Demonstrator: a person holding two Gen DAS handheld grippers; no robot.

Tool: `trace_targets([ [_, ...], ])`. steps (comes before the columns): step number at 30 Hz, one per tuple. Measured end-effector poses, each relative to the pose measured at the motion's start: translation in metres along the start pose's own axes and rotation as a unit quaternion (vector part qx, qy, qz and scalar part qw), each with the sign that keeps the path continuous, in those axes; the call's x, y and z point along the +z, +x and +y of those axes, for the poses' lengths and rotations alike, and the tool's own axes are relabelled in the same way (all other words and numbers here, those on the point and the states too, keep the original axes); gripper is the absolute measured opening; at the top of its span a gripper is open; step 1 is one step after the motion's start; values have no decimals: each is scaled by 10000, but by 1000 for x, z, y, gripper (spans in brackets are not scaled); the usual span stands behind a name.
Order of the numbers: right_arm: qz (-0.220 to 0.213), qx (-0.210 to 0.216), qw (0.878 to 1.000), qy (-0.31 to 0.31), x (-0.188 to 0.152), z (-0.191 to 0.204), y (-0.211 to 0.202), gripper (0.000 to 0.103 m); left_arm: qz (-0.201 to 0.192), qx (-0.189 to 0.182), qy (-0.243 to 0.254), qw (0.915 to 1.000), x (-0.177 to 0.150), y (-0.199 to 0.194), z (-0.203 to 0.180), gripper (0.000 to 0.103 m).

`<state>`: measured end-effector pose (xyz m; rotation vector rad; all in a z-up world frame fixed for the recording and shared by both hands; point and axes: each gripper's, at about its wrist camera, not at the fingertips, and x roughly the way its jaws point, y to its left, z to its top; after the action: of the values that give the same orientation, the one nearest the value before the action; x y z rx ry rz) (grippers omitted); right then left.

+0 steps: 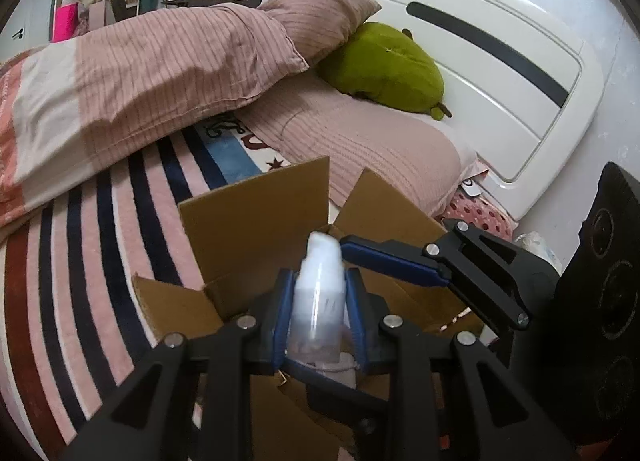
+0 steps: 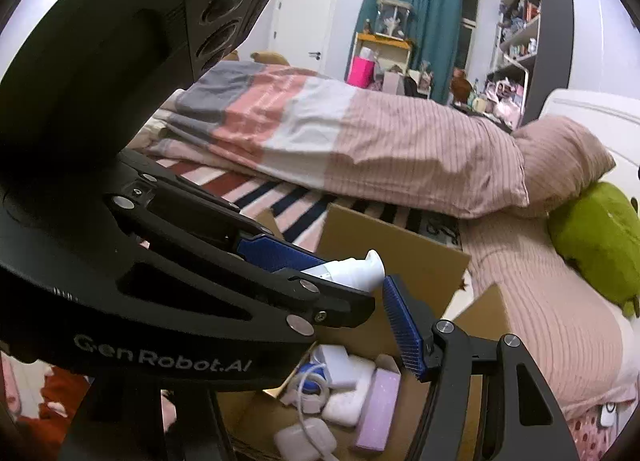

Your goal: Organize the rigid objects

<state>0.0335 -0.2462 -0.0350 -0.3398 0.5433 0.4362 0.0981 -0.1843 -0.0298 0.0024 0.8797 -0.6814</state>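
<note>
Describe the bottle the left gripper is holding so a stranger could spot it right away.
On the bed sits an open cardboard box. Above it, the left gripper clamps a small white pump bottle, the only item not lying inside.

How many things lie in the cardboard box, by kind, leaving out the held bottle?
White blocks: 2
White case: 1
Cable coil: 1
Lilac box: 1
Total: 5 in view; the box floor is partly hidden.

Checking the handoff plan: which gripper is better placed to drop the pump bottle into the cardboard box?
Left gripper: it already clamps the pump bottle above the cardboard box; the right gripper holds nothing.
</note>
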Motion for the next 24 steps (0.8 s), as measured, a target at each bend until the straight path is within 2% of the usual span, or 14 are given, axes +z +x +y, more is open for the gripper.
trace_targets([
  [1, 19, 55, 10000, 71, -1, -3, 1, 59, 29, 28, 11, 10000, 0, 2, -1, 27],
  [3, 88, 101, 9997, 203, -2, -7, 1, 65, 50, 120, 59, 9999, 0, 4, -2, 42],
  [4, 109, 92, 9996, 231, -1, -8, 2, 67, 28, 208, 69, 9998, 0, 3, -2, 56],
  [5, 122, 74, 9996, 252, -1, -9, 2, 69, -13, 256, 64, 9996, -1, 1, -2, 63],
  [9, 204, 100, 9990, 387, -3, -12, 1, 70, -120, 377, -3, 9992, -3, -10, 3, 70],
  [10, 220, 126, 9987, 431, -2, -12, 2, 70, -178, 446, -18, 9988, -4, -14, 4, 81],
  [11, 235, 156, 9985, 477, -2, -13, 2, 70, -276, 518, -27, 9983, -6, -20, 5, 84],
  [15, 228, 215, 9980, 545, -3, -13, -3, 70, -579, 748, -179, 9954, -13, -46, 12, 87],
  [17, 204, 271, 9978, 572, -3, -12, -6, 74, -772, 1081, -281, 9907, -20, -63, 18, 89],
  [18, 183, 295, 9977, 586, -2, -13, -6, 83, -872, 1275, -338, 9874, -24, -72, 22, 89],
  [20, 106, 358, 9975, 598, -1, -11, -9, 91, -1030, 1661, -453, 9797, -31, -88, 29, 89],
  [24, -46, 636, 9964, 566, 3, -7, -16, 96, -1279, 2237, -815, 9628, -48, -120, 47, 89],
])
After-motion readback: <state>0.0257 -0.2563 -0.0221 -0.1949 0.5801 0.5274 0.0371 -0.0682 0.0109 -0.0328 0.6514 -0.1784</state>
